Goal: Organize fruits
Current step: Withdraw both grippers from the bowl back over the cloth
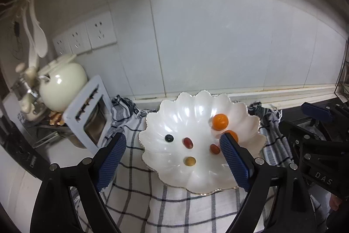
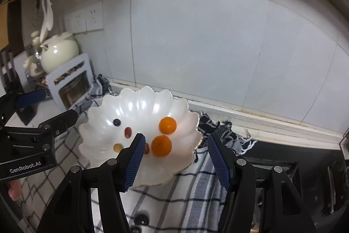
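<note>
Right wrist view: the white scalloped dish (image 2: pixel 139 106) on the checked cloth (image 2: pixel 174 200) holds two oranges (image 2: pixel 167 125), two red fruits (image 2: pixel 128 132), one yellow (image 2: pixel 117 147), one dark berry (image 2: pixel 117 122); left hand-held gripper (image 1: pixel 172 158) and right hand-held gripper (image 2: pixel 175 158) gape wide, empty.

Two oranges (image 2: pixel 167 125), grapes (image 2: pixel 128 132), blueberry (image 2: pixel 117 122) lying loose in white scalloped dish (image 2: pixel 139 106).

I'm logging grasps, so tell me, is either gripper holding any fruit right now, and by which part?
Nothing is held. The left gripper and right gripper are both open with nothing between their fingers, hovering over the white plate, where the fruit lies loose.
</note>
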A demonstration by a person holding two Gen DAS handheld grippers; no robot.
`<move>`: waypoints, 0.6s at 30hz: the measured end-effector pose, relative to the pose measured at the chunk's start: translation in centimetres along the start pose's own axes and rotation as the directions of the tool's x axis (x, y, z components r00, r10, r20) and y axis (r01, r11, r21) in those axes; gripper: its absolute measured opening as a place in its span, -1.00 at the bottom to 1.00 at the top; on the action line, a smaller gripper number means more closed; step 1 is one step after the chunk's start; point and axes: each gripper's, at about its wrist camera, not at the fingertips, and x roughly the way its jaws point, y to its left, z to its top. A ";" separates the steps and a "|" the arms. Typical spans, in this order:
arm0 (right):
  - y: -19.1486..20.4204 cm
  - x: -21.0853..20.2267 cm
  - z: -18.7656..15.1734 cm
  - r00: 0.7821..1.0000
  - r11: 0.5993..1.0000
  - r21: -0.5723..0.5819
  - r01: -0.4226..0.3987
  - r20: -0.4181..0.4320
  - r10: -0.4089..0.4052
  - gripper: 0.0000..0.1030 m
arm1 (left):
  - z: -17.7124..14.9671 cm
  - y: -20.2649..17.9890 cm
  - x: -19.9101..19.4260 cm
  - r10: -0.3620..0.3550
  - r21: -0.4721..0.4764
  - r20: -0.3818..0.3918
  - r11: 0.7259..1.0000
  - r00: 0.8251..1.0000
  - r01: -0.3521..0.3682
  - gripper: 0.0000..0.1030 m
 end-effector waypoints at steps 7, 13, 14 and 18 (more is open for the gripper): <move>-0.4 -4.5 -1.6 0.997 1.000 0.001 -0.004 0.076 0.004 0.17 | -1.1 -0.7 -4.5 0.006 -0.010 0.064 1.000 0.998 -0.005 0.75; -0.5 -7.6 -3.3 0.992 1.000 -0.011 -0.002 0.124 0.003 0.17 | -2.7 -1.5 -8.1 0.016 -0.016 0.111 1.000 0.994 -0.014 0.78; -0.4 -8.0 -3.6 0.992 1.000 -0.012 -0.005 0.129 0.006 0.17 | -3.0 -1.6 -8.4 0.014 -0.017 0.114 1.000 0.993 -0.012 0.78; -0.4 -9.5 -4.8 0.989 1.000 -0.015 -0.013 0.147 0.015 0.17 | -4.3 -2.2 -10.1 0.015 -0.018 0.124 1.000 0.992 -0.013 0.78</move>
